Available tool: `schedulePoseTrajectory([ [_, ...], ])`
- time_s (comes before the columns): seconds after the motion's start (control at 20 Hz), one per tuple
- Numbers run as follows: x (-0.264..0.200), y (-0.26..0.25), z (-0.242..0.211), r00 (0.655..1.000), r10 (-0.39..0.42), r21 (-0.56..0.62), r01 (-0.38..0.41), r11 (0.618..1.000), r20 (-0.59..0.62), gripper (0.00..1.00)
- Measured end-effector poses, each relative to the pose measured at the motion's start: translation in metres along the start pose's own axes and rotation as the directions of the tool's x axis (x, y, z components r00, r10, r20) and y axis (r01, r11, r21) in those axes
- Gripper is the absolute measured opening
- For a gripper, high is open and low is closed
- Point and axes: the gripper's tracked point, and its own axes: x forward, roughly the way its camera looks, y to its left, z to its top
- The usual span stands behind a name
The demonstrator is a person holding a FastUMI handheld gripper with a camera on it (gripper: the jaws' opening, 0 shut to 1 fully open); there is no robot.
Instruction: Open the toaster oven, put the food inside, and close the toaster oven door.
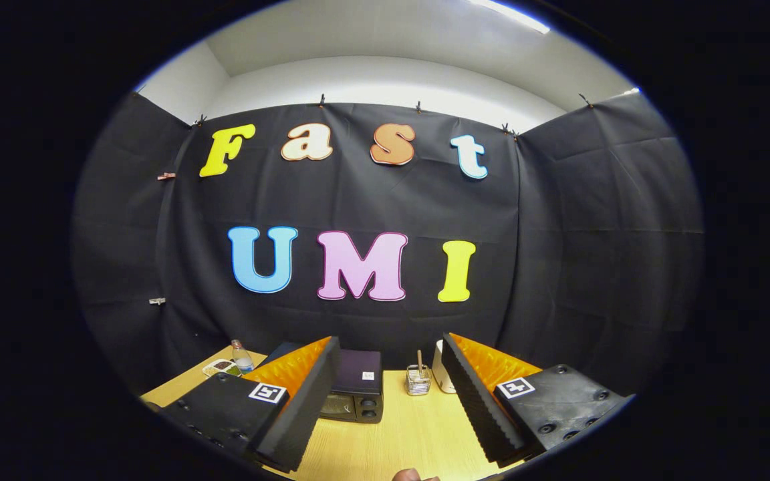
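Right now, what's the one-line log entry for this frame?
tool: open, holding nothing | oven: beyond fingers, door shut | jar: beside oven | stage: approach, door not yet opened

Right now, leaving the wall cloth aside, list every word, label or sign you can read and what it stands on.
No text here can be read.
White label on the toaster oven: too small to read.
Bottle label: too small to read.
Square markers on the fingers of the claw: coded patterns, not words.
The claw is open and holds nothing; the toaster oven stands beyond its fingers.
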Motion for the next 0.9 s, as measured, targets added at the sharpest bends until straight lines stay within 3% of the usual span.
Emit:
schedulePoseTrajectory([
  [0.9,0.001,0.003,0.0009,1.0,0.014,0.012,-0.014,1.0,0.002,0.98],
])
